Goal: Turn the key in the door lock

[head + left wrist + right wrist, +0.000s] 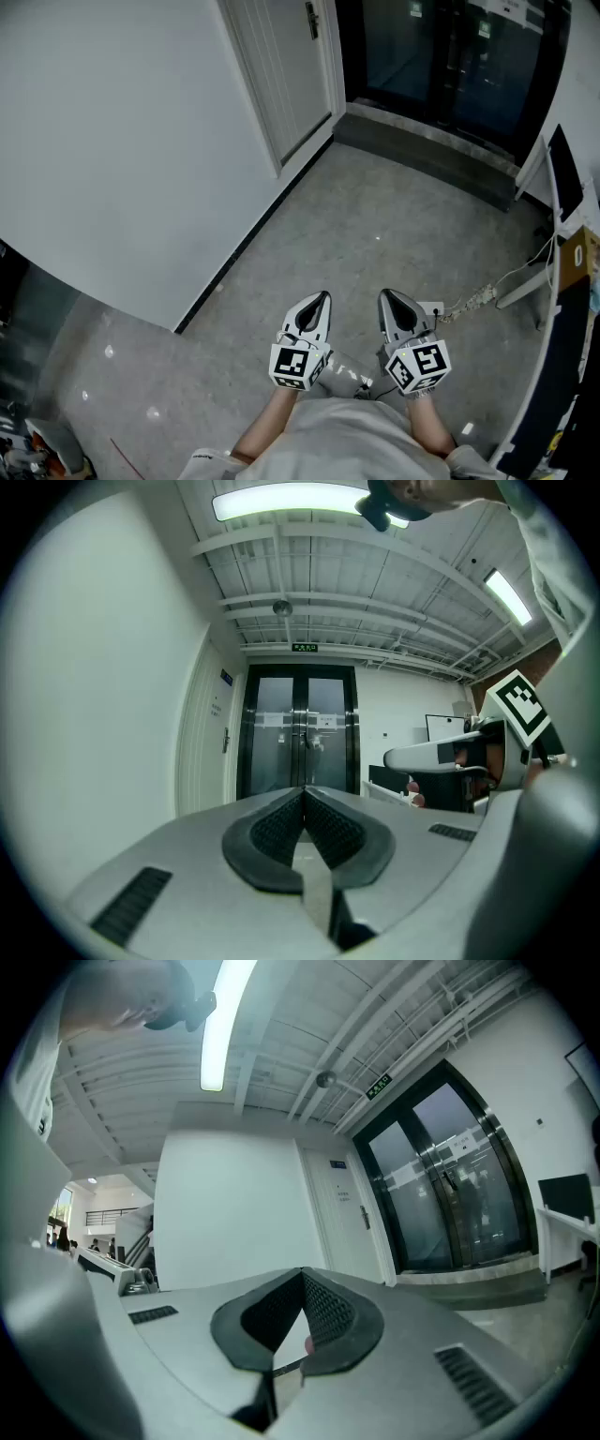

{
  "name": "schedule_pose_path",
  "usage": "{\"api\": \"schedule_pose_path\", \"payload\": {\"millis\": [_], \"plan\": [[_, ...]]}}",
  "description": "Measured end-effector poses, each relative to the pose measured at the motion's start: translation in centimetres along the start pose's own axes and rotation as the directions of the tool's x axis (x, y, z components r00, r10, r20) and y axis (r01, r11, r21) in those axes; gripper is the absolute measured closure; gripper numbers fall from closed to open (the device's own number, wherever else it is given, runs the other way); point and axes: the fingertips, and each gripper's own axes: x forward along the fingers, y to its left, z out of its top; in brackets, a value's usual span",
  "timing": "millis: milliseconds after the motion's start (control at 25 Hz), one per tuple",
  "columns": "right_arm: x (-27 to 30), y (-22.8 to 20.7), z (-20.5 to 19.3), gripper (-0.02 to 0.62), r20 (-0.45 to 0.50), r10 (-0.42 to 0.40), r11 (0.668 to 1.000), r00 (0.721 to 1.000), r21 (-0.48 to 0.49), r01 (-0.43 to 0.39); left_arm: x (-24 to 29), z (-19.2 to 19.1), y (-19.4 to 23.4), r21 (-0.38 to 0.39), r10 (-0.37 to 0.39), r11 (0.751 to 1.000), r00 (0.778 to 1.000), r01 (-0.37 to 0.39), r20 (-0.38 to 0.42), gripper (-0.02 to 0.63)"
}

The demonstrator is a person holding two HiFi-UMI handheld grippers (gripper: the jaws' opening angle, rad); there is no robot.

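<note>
Leftmost, white wall point(122, 141); white door point(281, 66) at its far end, dark lock plate point(312, 20) on it, key too small to tell. Left gripper point(322, 298) over grey floor point(375, 206), well short of door, jaws together, empty. Right gripper point(386, 295) just beside it, likewise closed on nothing.

The white panelled door point(281, 75) stood shut in the wall at the far left of the scene, upright in its white frame. Its dark lock fitting point(312, 21) sat near the door's right edge. Finer detail of the fitting was too small to resolve.
</note>
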Motion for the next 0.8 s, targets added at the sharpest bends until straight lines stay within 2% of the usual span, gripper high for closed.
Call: {"api": "schedule_pose_path", "payload": {"millis": [320, 560, 800], "plan": [[-2.1, -0.5, 0.4, 0.603, 0.005, 0.011, 1.000, 1.000, 0.006, -0.011, -1.0, 0.3, -2.8, -0.002, -0.008, 1.000, 1.000, 0.008, 0.016, 0.597], [-1.1, 1.4, 0.9, 0.603, 0.002, 0.028, 1.000, 1.000, -0.002, -0.028, -1.9, 0.6, -0.6, -0.006, 0.009, 1.000, 1.000, -0.009, 0.018, 0.597], [-0.1, 2.3, 0.4, 0.603, -0.013, 0.002, 1.000, 1.000, -0.018, -0.003, -2.5, 0.4, 1.1, -0.013, 0.014, 1.000, 1.000, -0.014, 0.027, 0.597]]}}
